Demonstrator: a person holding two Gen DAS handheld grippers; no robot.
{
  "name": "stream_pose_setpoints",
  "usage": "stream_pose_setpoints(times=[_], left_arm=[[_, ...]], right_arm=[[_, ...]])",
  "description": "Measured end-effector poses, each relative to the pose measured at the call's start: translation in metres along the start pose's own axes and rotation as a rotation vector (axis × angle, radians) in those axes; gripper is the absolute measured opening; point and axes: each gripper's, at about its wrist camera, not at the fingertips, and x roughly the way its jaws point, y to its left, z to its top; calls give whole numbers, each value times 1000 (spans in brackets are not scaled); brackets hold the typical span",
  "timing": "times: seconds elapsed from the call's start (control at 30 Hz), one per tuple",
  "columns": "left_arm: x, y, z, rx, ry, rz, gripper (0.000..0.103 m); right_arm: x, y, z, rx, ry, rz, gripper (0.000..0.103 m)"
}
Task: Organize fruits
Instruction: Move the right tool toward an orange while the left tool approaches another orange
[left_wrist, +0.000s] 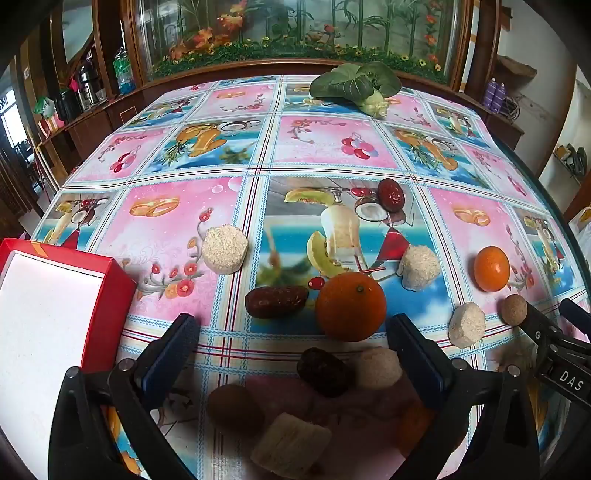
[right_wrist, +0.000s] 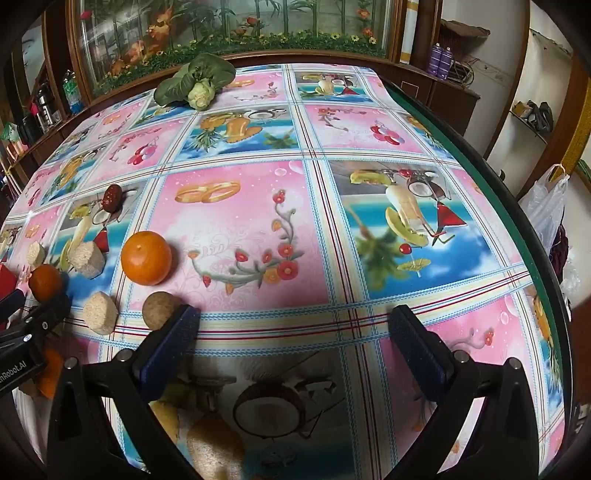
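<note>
- Left gripper: fingers spread wide, nothing between them.
- Right gripper: fingers spread wide, empty; left finger beside a brown ball.
- Large orange: on the tablecloth, just ahead of the left gripper, beside a red date.
- Red box: left, open.
- Greens: far edge.
</note>
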Motion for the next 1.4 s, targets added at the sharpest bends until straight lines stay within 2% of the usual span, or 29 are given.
stream_pose_setpoints(times=[0.3,0.37,0.43,0.5,0.57,0.67,0.8,0.97,1.4], left_arm=[[0,0,0,1,3,1,102],[-2,2,0,11,19,-11,102],[-6,11,-2,-22,37,-7,102],[-17,17,-7,-31,11,12,102],[-35,21,-11,-17,-42,61,102],[-60,28,-17,-7,-83,106,102],[-90,32,-30,6,-143,134,102],[-103,32,-38,19,-157,128,102],[-111,44,-43,16,-186,158,102]], right_arm=[[0,0,0,0,1,0,103],[0,0,0,0,0,0,103],[0,0,1,-9,5,1,103],[-2,-3,1,-21,31,33,103],[-12,-2,1,-18,17,85,103],[-39,5,-1,-35,-85,120,103],[-72,29,-4,-110,-160,142,103],[-97,54,-17,-178,-180,197,103],[-103,80,-27,-226,-173,232,103]])
